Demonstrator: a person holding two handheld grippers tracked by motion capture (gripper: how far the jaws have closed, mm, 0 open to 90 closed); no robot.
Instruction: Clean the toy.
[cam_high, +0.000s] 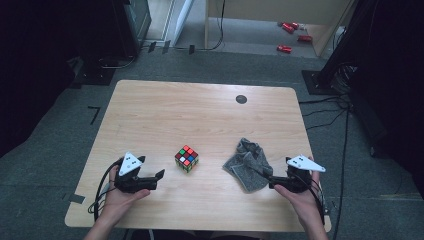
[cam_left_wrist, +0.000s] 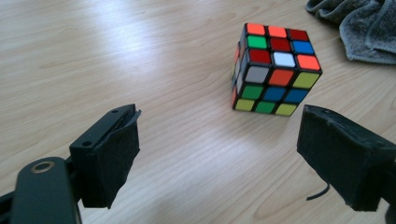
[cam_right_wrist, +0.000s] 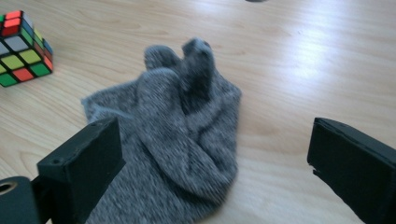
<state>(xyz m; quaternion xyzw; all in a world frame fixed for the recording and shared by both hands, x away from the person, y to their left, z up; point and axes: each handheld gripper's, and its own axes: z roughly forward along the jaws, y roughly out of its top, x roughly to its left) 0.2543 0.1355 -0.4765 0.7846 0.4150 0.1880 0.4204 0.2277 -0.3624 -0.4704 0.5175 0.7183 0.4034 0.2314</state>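
- Left gripper view: left hand-held gripper (cam_left_wrist: 219, 156) with jaws wide apart, nothing between the pads, just above bare wood.
- Straight ahead of those jaws and slightly right, clear of both pads: scrambled puzzle cube (cam_left_wrist: 275, 70), flat on the tabletop (cam_left_wrist: 116, 56).
- Far right corner of that view: edge of grey cloth (cam_left_wrist: 359, 28), apart from the cube.
- High view: left hand-held gripper (cam_high: 159, 176) at near left, held in the left hand (cam_high: 117, 197), jaws pointing right toward the cube (cam_high: 186, 158), close but not touching.
- Cable (cam_high: 102, 187) looping from that gripper off the near left edge.
- Right gripper view: right hand-held gripper (cam_right_wrist: 215, 172) likewise spread wide, gripping nothing.
- Between and beyond its jaws: grey cloth (cam_right_wrist: 182, 126), crumpled, a raised fold at its far end, near end reaching in between the pads; touching either pad or not, cannot tell.
- Upper left corner of that view: puzzle cube (cam_right_wrist: 23, 49), well clear of the cloth.
- High view: right hand-held gripper (cam_high: 272, 181) at near right in the right hand (cam_high: 302, 197), tips at the cloth's (cam_high: 247, 164) near right corner.
- Cube left of the cloth, bare wood between them, both in the near half of the tabletop (cam_high: 190, 110).
- Farther off: small dark round disc (cam_high: 241, 99) toward the far right of the tabletop.
- Beyond the tabletop, on the floor (cam_high: 240, 62): red objects (cam_high: 291, 35) at far right.
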